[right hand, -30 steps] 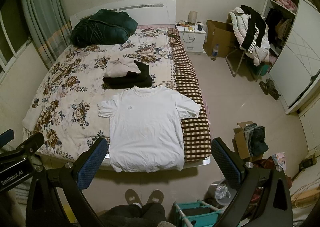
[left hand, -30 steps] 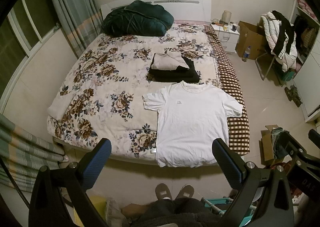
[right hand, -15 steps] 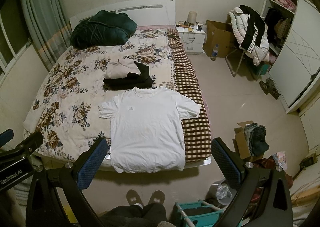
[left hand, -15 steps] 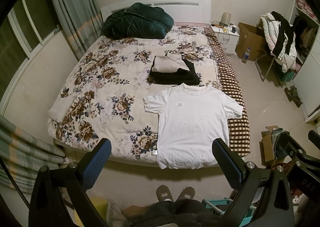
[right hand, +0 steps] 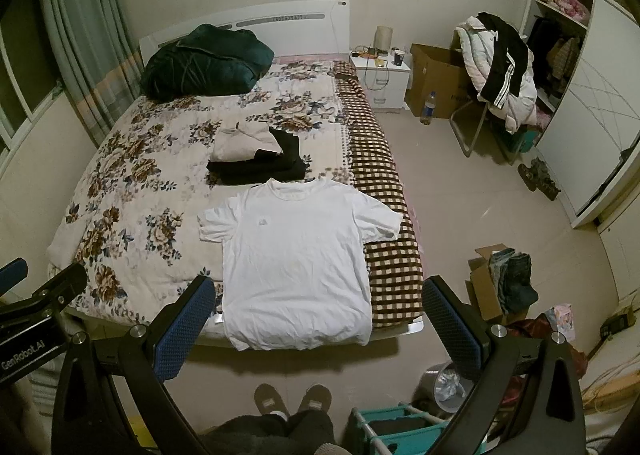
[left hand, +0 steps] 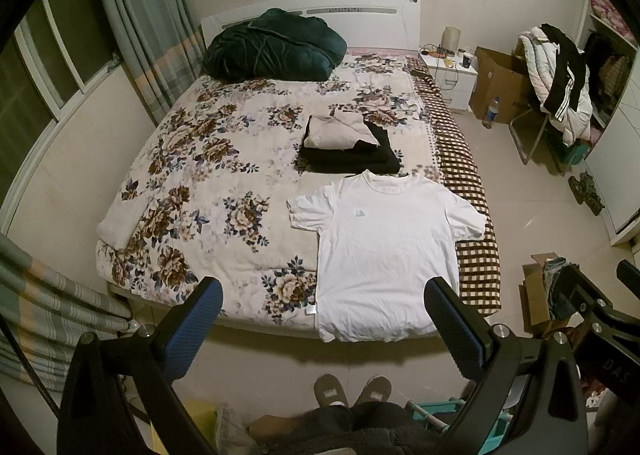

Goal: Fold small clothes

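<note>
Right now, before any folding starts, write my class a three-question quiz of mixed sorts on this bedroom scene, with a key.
1. True or false: the white T-shirt lies spread flat, its hem at the foot edge of the bed.
2. Multiple choice: what lies just beyond the shirt's collar? A) a green bundle B) a folded stack, beige on black C) a bottle
3. Fill in: the left gripper and right gripper are both ____ and hold nothing.

Key: 1 true; 2 B; 3 open
</note>
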`<state>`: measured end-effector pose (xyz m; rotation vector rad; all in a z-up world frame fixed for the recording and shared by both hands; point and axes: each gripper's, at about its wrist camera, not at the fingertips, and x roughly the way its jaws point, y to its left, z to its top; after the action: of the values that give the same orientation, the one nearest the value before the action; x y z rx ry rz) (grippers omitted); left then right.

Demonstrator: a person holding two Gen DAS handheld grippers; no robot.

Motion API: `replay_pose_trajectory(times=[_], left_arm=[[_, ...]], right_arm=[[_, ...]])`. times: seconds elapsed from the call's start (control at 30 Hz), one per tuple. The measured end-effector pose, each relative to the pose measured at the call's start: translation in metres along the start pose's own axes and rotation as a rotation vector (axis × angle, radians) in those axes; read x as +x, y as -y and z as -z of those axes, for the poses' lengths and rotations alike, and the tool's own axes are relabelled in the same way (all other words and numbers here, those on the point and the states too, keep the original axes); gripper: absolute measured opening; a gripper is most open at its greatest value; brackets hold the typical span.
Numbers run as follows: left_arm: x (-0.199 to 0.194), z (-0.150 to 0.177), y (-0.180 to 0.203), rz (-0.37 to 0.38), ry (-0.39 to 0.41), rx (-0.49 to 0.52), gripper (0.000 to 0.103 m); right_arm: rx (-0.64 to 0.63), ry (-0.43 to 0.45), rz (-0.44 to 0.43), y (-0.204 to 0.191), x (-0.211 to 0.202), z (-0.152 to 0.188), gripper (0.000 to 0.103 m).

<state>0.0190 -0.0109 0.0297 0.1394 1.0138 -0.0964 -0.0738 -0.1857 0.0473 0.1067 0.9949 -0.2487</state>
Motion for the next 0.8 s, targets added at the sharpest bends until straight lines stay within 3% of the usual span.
replay_pose_trajectory(times=[0.8], left_arm=[[-0.004, -0.008, -0.001, 0.001, 0.010, 0.000, 0.103]], right_arm=[[0.001, 0.009, 0.000, -0.002, -0.003, -0.004, 0.103]])
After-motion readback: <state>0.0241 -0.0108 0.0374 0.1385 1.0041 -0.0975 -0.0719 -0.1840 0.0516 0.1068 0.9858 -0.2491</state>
